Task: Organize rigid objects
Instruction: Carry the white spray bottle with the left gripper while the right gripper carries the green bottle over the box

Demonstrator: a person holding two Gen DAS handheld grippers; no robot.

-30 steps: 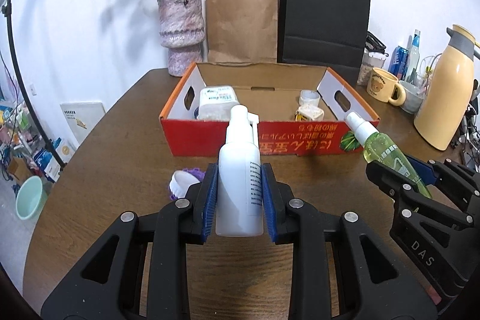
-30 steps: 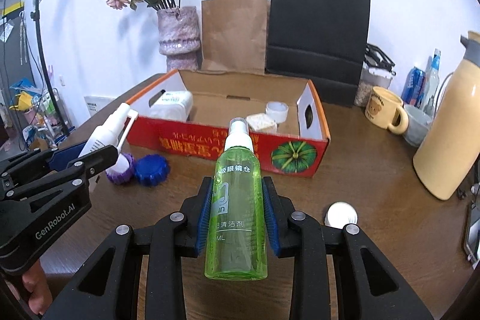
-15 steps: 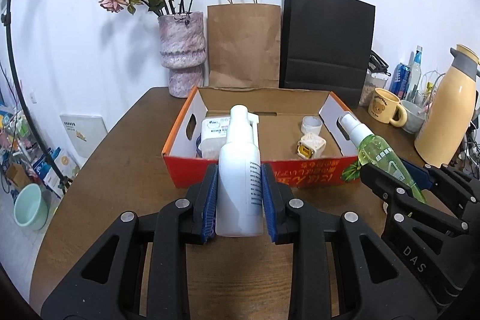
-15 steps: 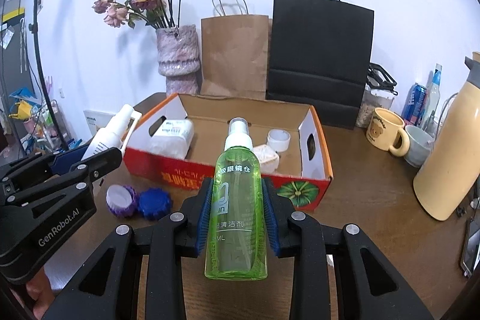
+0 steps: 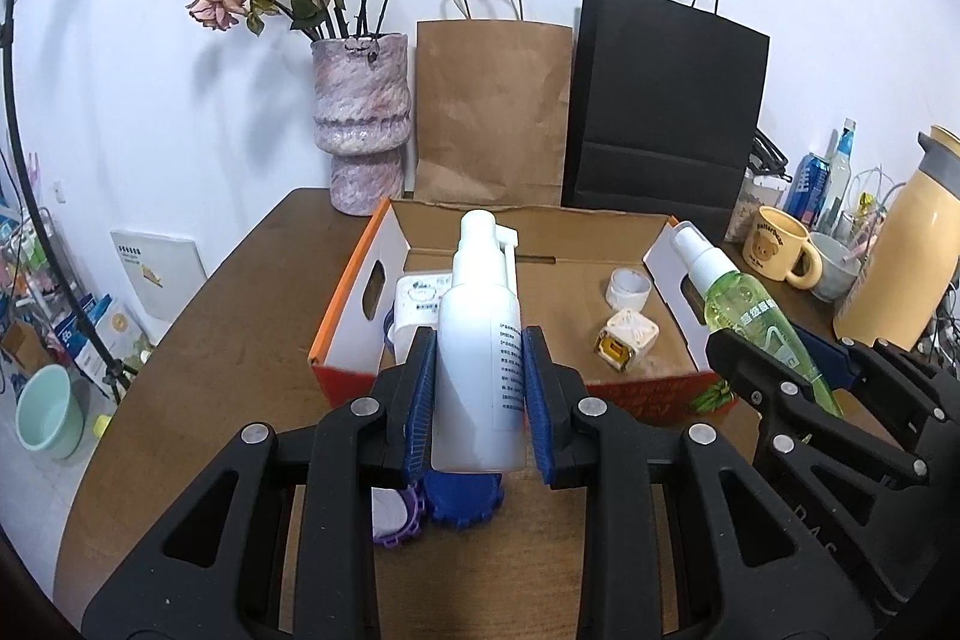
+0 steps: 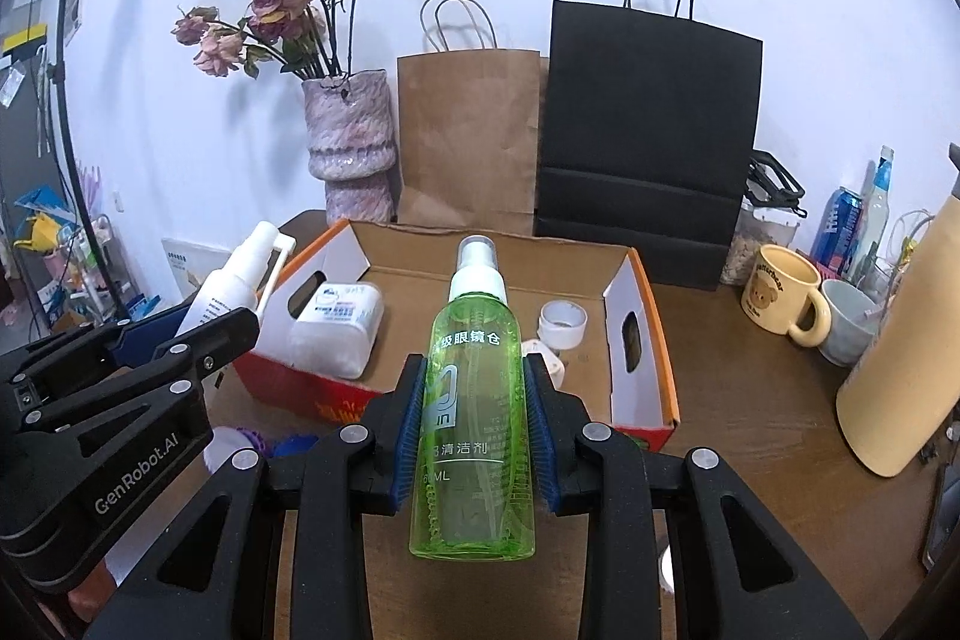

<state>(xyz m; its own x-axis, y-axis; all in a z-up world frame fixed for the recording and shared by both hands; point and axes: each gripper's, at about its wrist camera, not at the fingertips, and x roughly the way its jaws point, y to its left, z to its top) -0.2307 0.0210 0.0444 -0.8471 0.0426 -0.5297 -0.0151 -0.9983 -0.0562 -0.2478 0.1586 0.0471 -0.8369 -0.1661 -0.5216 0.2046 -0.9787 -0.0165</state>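
My left gripper is shut on a white spray bottle, held upright above the table in front of the red cardboard box. My right gripper is shut on a green spray bottle, held upright near the box's front right. The green bottle also shows in the left wrist view, the white bottle in the right wrist view. Inside the box lie a white container, a white cap and a small cube.
A blue lid and a purple lid lie on the table below the left gripper. A vase of roses, a brown bag and a black bag stand behind the box. A mug, bowl and yellow flask stand right.
Both grippers have risen and moved forward with their bottles, so the box interior now shows from higher up and closer. Neither grip has changed.
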